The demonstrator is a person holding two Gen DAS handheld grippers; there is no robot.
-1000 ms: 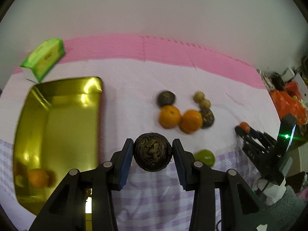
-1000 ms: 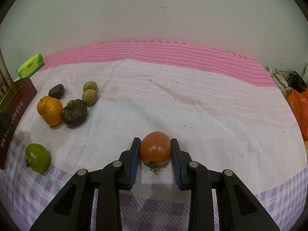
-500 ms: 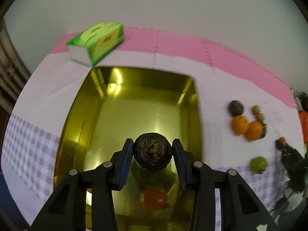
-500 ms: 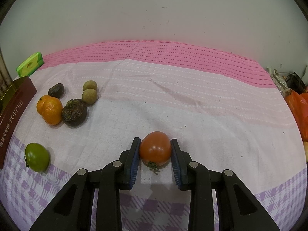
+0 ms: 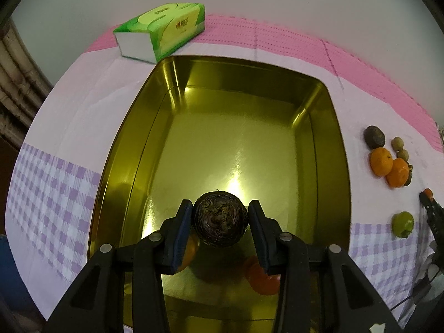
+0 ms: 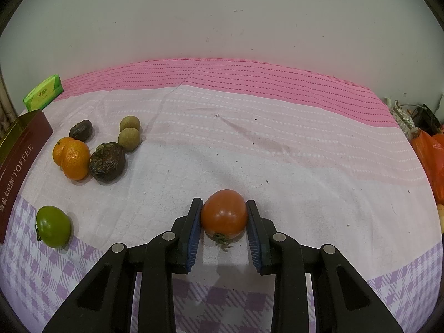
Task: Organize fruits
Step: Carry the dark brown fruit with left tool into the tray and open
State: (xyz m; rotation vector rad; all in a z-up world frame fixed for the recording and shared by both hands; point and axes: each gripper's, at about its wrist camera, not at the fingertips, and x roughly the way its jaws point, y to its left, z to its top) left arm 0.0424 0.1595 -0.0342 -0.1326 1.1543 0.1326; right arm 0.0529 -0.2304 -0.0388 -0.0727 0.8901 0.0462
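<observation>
The gold tin fills the centre of the left wrist view. Above its floor the left gripper is clamped on a dark wrinkled fruit at lower centre. In the right wrist view the right gripper pinches an orange-red tomato — lower centre, on the cloth. Loose fruit sits at left — oranges, a green tomato.

Black fingers with blue pads, silver screws.
</observation>
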